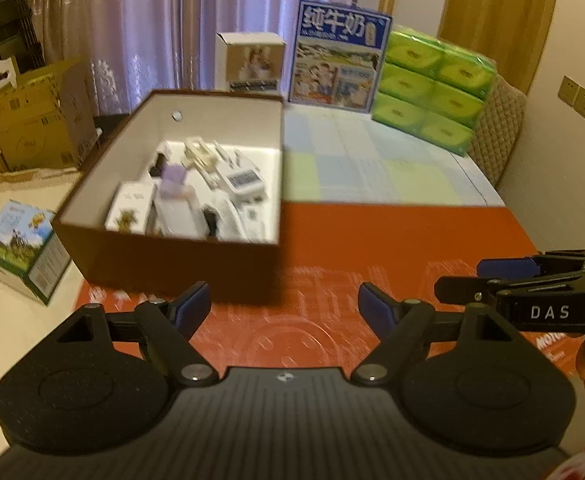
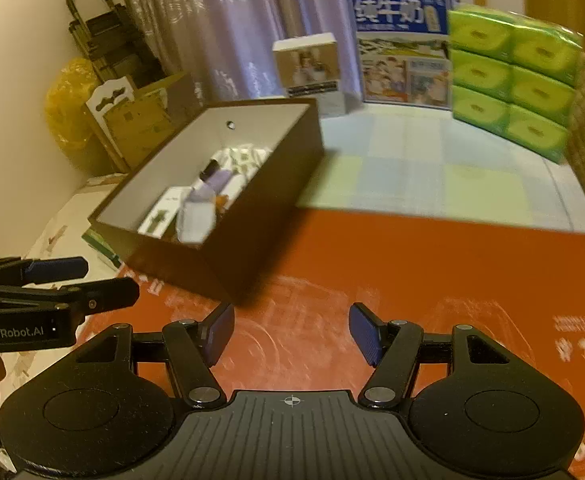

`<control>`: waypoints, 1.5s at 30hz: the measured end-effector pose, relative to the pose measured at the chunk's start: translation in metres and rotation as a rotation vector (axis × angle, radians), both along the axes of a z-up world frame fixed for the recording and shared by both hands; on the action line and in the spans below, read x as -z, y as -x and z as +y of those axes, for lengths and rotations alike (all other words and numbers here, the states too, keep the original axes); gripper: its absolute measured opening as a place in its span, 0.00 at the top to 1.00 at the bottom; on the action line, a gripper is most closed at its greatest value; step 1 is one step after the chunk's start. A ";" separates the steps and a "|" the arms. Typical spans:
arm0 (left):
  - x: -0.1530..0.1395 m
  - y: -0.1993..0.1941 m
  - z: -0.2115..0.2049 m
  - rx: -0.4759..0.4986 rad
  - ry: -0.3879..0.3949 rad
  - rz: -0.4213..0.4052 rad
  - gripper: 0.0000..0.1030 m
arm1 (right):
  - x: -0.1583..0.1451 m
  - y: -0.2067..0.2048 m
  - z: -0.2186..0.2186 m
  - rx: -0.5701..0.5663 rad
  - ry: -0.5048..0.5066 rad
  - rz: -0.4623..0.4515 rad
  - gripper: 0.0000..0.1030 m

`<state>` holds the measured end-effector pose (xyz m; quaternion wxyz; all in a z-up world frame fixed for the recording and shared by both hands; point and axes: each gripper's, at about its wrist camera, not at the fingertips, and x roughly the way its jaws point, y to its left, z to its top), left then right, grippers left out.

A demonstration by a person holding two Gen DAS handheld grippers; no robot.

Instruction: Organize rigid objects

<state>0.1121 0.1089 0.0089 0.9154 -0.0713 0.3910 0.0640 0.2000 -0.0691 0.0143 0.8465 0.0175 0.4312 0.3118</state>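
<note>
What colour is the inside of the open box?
White inside the brown box, clearest in the left wrist view.

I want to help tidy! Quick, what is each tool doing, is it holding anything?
Left tool: open, holding nothing.
Right tool: open, holding nothing.

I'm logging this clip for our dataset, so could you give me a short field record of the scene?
surface: red mat over a pastel checked cloth
container: open brown box, holding small white and purple items
behind: milk carton, green tissue packs
left gripper: open, nothing between its fingers
right gripper: open, nothing between its fingers
</note>
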 end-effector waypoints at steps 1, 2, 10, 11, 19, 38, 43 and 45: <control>0.001 0.004 -0.007 0.001 0.007 0.005 0.27 | 0.000 0.005 -0.009 0.007 0.002 0.003 0.41; 0.002 0.007 -0.015 0.002 0.014 0.012 0.27 | 0.000 0.008 -0.016 0.011 0.003 0.005 0.41; 0.006 0.036 -0.068 0.035 0.018 0.034 0.27 | 0.001 0.045 -0.070 0.035 0.009 0.029 0.41; 0.007 0.039 -0.073 0.036 0.019 0.040 0.27 | 0.001 0.049 -0.076 0.039 0.009 0.032 0.41; 0.013 0.056 -0.108 0.069 0.015 0.062 0.27 | 0.004 0.079 -0.114 0.074 0.006 0.057 0.41; 0.015 0.066 -0.137 0.099 0.012 0.060 0.27 | 0.003 0.101 -0.141 0.102 0.018 0.065 0.41; 0.015 0.066 -0.139 0.103 0.012 0.059 0.27 | 0.003 0.103 -0.145 0.107 0.017 0.067 0.41; 0.016 0.066 -0.138 0.103 0.011 0.059 0.27 | 0.003 0.103 -0.145 0.107 0.017 0.067 0.41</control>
